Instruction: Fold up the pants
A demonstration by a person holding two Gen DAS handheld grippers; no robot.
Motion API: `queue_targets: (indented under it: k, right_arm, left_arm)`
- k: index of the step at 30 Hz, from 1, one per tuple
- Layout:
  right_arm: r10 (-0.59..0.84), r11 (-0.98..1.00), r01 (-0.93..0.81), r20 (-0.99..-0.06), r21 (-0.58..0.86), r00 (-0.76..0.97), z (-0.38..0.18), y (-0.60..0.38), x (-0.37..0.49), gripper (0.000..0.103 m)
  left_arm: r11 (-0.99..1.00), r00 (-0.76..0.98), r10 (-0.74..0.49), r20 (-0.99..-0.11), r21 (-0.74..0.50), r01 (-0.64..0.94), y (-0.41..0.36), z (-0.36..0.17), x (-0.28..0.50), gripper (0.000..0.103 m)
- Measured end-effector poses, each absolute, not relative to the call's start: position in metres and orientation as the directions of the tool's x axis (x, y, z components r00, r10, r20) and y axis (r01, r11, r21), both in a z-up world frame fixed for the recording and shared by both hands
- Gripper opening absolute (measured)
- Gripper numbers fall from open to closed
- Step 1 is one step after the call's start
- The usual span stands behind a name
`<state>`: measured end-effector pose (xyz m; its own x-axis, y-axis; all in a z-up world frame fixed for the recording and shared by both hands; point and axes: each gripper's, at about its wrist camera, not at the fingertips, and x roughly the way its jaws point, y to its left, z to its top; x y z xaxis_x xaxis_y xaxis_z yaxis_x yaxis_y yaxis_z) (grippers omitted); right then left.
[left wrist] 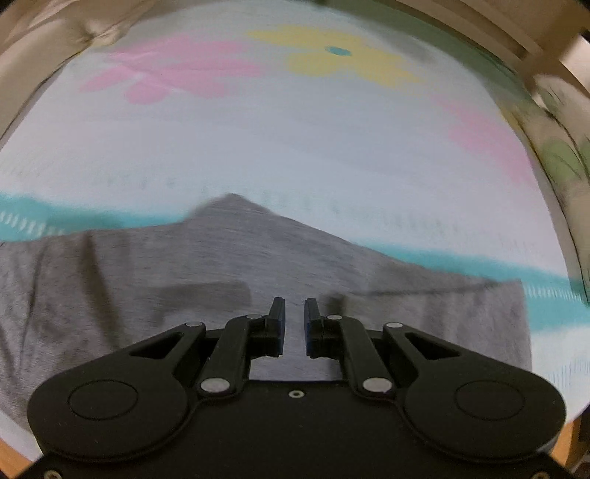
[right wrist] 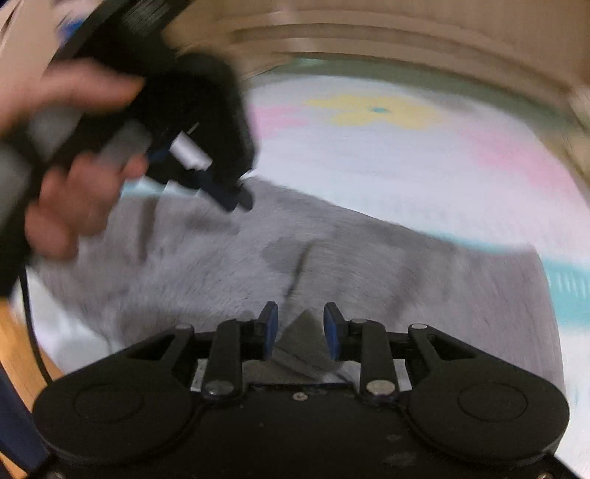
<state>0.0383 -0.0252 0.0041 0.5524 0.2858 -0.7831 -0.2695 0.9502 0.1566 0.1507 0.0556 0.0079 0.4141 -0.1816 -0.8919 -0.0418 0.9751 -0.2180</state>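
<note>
The grey pants [left wrist: 228, 265] lie spread on a pale cloth with pastel flowers; they also fill the middle of the right wrist view [right wrist: 368, 265]. My left gripper [left wrist: 294, 313] hovers over the pants with a narrow gap between its fingers and nothing in it. It also shows from outside in the right wrist view [right wrist: 236, 195], held by a hand at the pants' far left edge. My right gripper [right wrist: 300, 317] is open above the pants, with a raised fold of grey fabric between its fingers [right wrist: 269, 324]. Both views are blurred.
The flowered cloth [left wrist: 295, 147] covers the surface, with a teal stripe [left wrist: 479, 265] behind the pants. A beige wall or headboard [right wrist: 368, 33] runs along the far side. A wooden edge [right wrist: 14, 342] shows at the lower left.
</note>
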Motion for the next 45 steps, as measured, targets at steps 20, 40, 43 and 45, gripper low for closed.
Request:
queue_targets:
  k: [20,40,43,45]
  right_arm:
    - [-0.035,0.971,0.217,-0.834,0.102,0.551,-0.016,-0.155,0.006,0.006]
    - [-0.105,0.916,0.353,-0.738,0.189,0.667,-0.012,-0.170,0.059,0.007]
    - [-0.062,0.929,0.316,-0.762,0.191,0.644,-0.026,-0.161,0.094,0.007]
    - [-0.072,0.923,0.343,-0.799,0.174,0.597,-0.043,-0.163,0.111,0.005]
  left_arm:
    - [0.965,0.264,-0.210,-0.941,-0.157,0.209,-0.022,-0.042,0.108,0.027]
    - [0.971,0.315,-0.182,-0.932,-0.119,0.208,-0.022,-0.041,0.092,0.028]
    - [0.968,0.328,-0.188,-0.926,-0.118,0.220,-0.021,-0.040,0.089,0.028]
    - [0.966,0.327,-0.202,-0.923,-0.134,0.219,-0.017,-0.040,0.089,0.028]
